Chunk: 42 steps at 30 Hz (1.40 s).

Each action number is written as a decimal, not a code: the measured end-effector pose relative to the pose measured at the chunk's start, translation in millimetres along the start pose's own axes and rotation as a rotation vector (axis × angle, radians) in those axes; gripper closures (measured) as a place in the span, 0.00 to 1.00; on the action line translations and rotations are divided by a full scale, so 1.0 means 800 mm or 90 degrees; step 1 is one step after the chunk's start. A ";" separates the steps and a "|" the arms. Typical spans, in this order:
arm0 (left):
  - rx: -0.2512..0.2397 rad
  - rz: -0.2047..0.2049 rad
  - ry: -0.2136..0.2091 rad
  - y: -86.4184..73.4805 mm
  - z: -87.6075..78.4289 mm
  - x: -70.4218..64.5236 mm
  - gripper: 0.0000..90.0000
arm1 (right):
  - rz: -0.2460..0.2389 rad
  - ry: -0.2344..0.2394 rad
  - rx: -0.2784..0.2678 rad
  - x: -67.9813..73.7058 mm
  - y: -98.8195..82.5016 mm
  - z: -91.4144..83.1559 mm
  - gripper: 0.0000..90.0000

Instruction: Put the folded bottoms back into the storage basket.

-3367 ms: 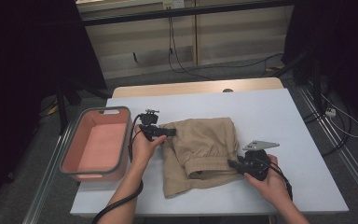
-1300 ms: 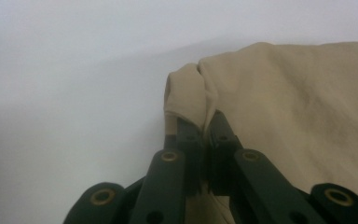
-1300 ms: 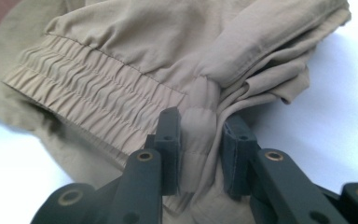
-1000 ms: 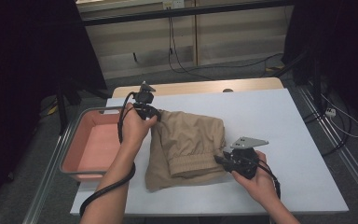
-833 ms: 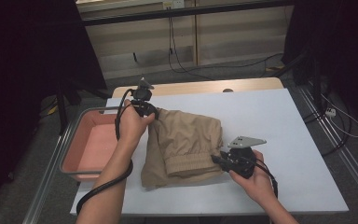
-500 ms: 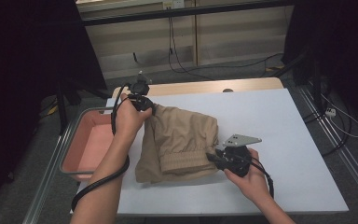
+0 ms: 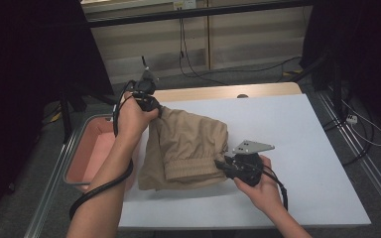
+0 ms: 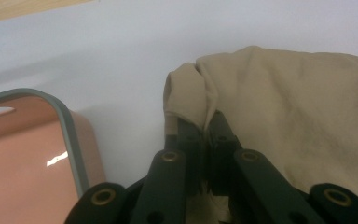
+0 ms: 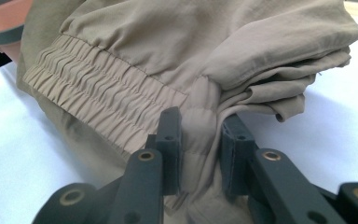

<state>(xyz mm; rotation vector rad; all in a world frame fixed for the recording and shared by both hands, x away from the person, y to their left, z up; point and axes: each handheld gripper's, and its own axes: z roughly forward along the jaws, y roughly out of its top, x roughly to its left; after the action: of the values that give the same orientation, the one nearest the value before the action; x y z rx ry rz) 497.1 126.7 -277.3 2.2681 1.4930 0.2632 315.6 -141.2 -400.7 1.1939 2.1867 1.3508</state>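
Note:
Folded tan trousers (image 7: 186,146) hang between my two grippers above the white table (image 7: 302,134). My left gripper (image 7: 155,107) is shut on the far left corner of the cloth and holds it raised; in the left gripper view its jaws pinch a fold of the tan trousers (image 8: 191,100). My right gripper (image 7: 222,165) is shut on the near right end by the elastic waistband (image 7: 193,165). In the right gripper view, bunched tan trousers (image 9: 200,123) sit squeezed between the jaws, with the ribbed waistband (image 9: 98,100) to the left.
A pink tub (image 7: 87,153) with a grey rim stands at the table's left edge, just beside the hanging cloth; the tub (image 8: 32,154) lies close under my left gripper. A wooden strip (image 7: 228,91) runs along the far edge. Cables lie on the floor beyond.
Both grippers have carried the trousers leftward toward the pink tub. My left gripper has lifted its corner higher; the right has slid left with the waistband end.

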 end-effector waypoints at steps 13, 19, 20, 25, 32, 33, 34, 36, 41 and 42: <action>0.028 -0.006 0.013 0.015 -0.026 0.003 0.96 | -0.001 0.007 -0.033 0.011 0.013 0.002 0.81; 0.036 -0.002 0.018 0.023 -0.043 0.005 0.96 | 0.001 0.013 -0.051 0.017 0.020 0.002 0.81; 0.037 0.000 0.020 0.025 -0.046 0.004 0.96 | 0.002 0.014 -0.053 0.018 0.021 0.002 0.81; 0.036 0.001 0.024 0.030 -0.058 0.004 0.96 | 0.003 0.020 -0.063 0.021 0.028 0.001 0.81; 0.040 0.004 0.025 0.037 -0.070 0.007 0.96 | -0.003 0.024 -0.074 0.026 0.037 -0.001 0.81; 0.042 0.001 0.027 0.038 -0.072 0.006 0.96 | -0.004 0.023 -0.074 0.027 0.039 -0.002 0.81; 0.042 0.000 0.027 0.039 -0.074 0.006 0.96 | -0.006 0.024 -0.076 0.027 0.041 -0.003 0.81; 0.042 -0.005 0.028 0.040 -0.076 0.007 0.96 | -0.007 0.023 -0.079 0.028 0.044 -0.005 0.81; 0.047 -0.003 0.032 0.046 -0.085 0.007 0.96 | -0.015 0.022 -0.088 0.033 0.052 -0.007 0.81; 0.049 0.002 0.033 0.047 -0.087 0.008 0.96 | -0.015 0.023 -0.088 0.034 0.054 -0.007 0.81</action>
<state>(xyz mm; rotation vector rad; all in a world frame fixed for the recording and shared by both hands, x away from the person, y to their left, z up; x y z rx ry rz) 505.0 135.8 -198.8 2.3413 1.5506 0.2719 316.6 -114.5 -357.0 1.0976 2.0860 1.4973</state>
